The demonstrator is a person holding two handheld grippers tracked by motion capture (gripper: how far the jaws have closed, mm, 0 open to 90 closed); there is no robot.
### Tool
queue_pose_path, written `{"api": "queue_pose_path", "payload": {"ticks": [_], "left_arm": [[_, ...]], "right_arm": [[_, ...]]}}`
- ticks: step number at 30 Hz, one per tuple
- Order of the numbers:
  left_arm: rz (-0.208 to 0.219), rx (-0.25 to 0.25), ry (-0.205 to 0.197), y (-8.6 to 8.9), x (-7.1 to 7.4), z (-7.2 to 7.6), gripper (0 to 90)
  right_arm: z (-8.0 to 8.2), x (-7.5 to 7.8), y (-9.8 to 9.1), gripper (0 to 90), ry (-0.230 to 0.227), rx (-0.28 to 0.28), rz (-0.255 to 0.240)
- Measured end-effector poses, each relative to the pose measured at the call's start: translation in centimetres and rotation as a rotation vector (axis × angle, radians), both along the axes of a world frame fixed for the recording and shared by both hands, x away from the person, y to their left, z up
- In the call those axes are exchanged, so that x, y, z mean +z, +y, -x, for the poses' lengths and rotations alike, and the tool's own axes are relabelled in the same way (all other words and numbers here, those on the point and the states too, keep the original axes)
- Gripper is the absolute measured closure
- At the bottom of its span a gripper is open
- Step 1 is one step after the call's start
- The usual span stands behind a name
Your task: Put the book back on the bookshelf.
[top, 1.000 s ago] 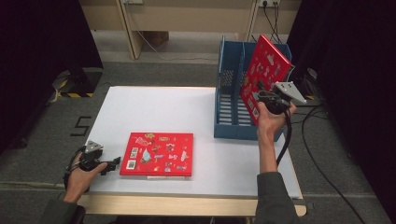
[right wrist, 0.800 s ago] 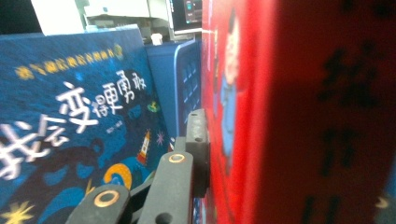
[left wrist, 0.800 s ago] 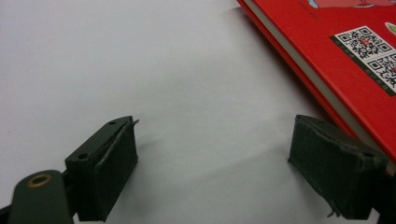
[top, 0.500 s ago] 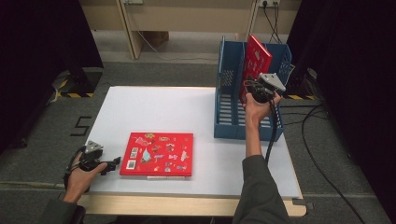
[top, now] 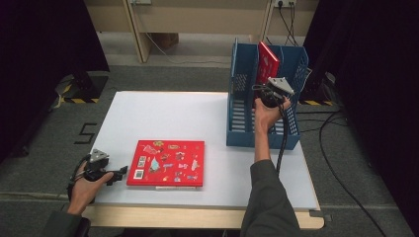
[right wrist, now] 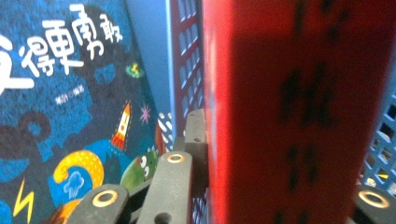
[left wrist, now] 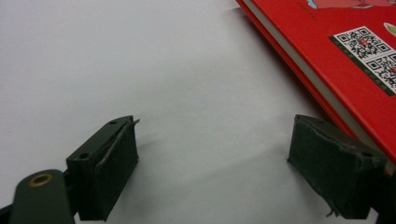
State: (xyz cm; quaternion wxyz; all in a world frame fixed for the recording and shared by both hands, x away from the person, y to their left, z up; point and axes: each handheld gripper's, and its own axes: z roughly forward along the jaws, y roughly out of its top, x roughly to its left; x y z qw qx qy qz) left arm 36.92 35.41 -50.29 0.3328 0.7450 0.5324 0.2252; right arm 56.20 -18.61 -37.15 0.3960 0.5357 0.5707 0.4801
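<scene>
High view: at the near desk (top: 207, 118) edge the left gripper (top: 120, 174) rests, jaws spread and empty, just beside a flat red book (top: 167, 163). Farther back, the right gripper (top: 260, 92) pinches an upright red book (top: 267, 62) standing inside the blue rack (top: 240, 108).

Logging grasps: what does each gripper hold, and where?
Right gripper: upright red book by its near edge, in the blue rack. Left gripper: nothing; open.
</scene>
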Motion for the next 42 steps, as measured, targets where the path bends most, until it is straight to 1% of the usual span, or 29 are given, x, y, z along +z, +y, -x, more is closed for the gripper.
{"api": "queue_pose_path", "payload": {"ticks": [4,5,9,10,12,14,15,19,21,23,26,27,29,30,32,35,37,38,40,42], "left_arm": [[-0.002,-0.001,-0.002,0.0,0.0,0.0,14.4],[-0.001,-0.001,-0.002,0.0,0.0,0.0,14.4],[0.0,0.002,-0.002,0.0,0.0,0.1,14.5],[0.0,0.003,-0.002,0.0,0.0,0.1,14.5],[0.0,0.001,-0.001,0.0,0.0,0.0,14.5],[-0.002,-0.001,-0.001,0.0,0.0,0.0,14.3],[-0.002,0.0,-0.002,0.0,0.0,0.0,14.4],[0.001,0.003,-0.002,0.0,0.0,0.1,14.4],[-0.001,0.002,-0.003,0.0,0.0,0.1,14.5],[0.0,0.002,-0.001,0.0,0.0,0.1,14.4],[0.002,0.003,0.0,0.0,0.0,0.0,14.3],[0.002,0.003,0.0,0.0,0.0,0.0,14.3],[-0.001,0.001,0.0,0.0,0.0,0.0,14.3],[-0.002,-0.001,0.001,0.0,0.0,0.0,14.2],[-0.002,-0.001,0.001,0.0,0.0,0.0,14.2],[-0.003,0.0,0.002,0.0,0.0,0.0,14.1],[-0.003,0.001,0.002,0.0,0.0,0.0,14.1],[-0.005,0.0,0.002,0.0,0.0,0.0,14.1],[-0.003,0.0,0.002,0.0,0.0,0.0,14.0],[-0.003,0.0,0.001,0.0,0.0,0.0,14.1]], "right_arm": [[-0.2,-0.3,0.2,78.2,0.024,-0.002,-0.005],[-0.2,-0.3,0.3,78.0,0.027,-0.001,0.007],[-0.3,-0.5,0.4,76.9,0.062,0.006,0.007],[-0.2,-0.5,0.5,76.5,0.055,0.002,-0.002],[0.0,-0.2,0.5,75.2,0.034,0.017,0.005],[0.0,0.0,0.7,75.3,0.075,0.023,0.021],[0.1,0.0,0.6,75.3,0.068,0.022,0.026],[0.4,0.1,0.7,73.9,0.08,0.038,0.04],[0.8,0.0,0.6,73.7,0.08,0.047,0.055],[1.1,-0.2,0.4,71.9,0.088,0.062,0.035],[1.7,-0.3,0.2,69.4,0.093,0.08,0.031],[1.9,-0.4,0.2,67.8,0.096,0.089,0.033],[2.4,-0.4,0.2,65.8,0.098,0.109,0.058],[2.6,-0.4,0.2,64.5,0.101,0.119,0.055],[3.1,-0.3,-0.1,63.2,0.106,0.138,0.032],[4.0,-0.3,-0.5,63.1,0.101,0.161,0.036],[4.5,-0.3,-0.7,63.8,0.087,0.177,0.064],[4.8,-0.3,-0.7,63.0,0.075,0.187,0.054],[5.4,-0.3,-0.7,62.0,0.079,0.214,0.049],[6.1,-0.2,-0.6,62.4,0.067,0.226,0.059]]}}
